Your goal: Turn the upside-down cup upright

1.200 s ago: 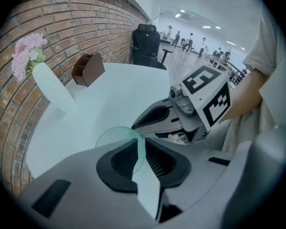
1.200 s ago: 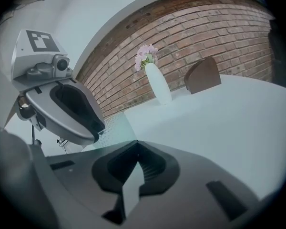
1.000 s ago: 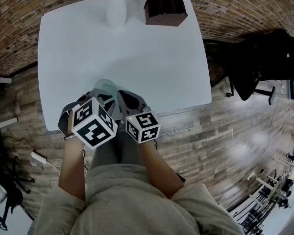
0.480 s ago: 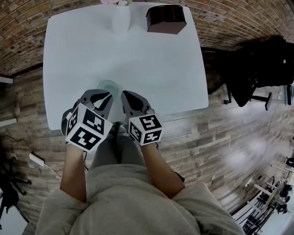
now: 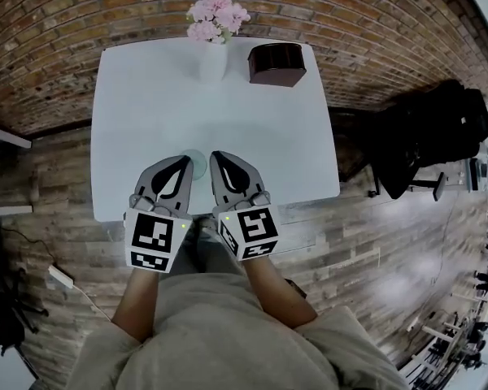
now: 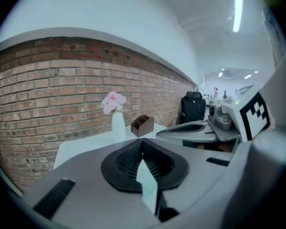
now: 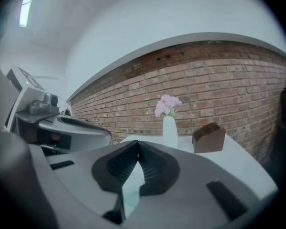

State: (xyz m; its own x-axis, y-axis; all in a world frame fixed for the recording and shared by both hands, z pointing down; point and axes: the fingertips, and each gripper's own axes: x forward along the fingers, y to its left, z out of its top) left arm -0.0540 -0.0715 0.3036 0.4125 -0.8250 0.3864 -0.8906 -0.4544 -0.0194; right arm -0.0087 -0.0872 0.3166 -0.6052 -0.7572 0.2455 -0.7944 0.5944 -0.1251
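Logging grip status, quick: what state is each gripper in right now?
Left gripper: shut, jaws have just closed, nothing between them.
Right gripper: shut, empty.

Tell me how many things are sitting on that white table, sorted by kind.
Vase with pink flowers: 1
Brown box: 1
Clear cup: 1
Total: 3

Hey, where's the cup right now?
In the head view, the cup sits on the white table near its front edge, between the tips of the left gripper and the right gripper.
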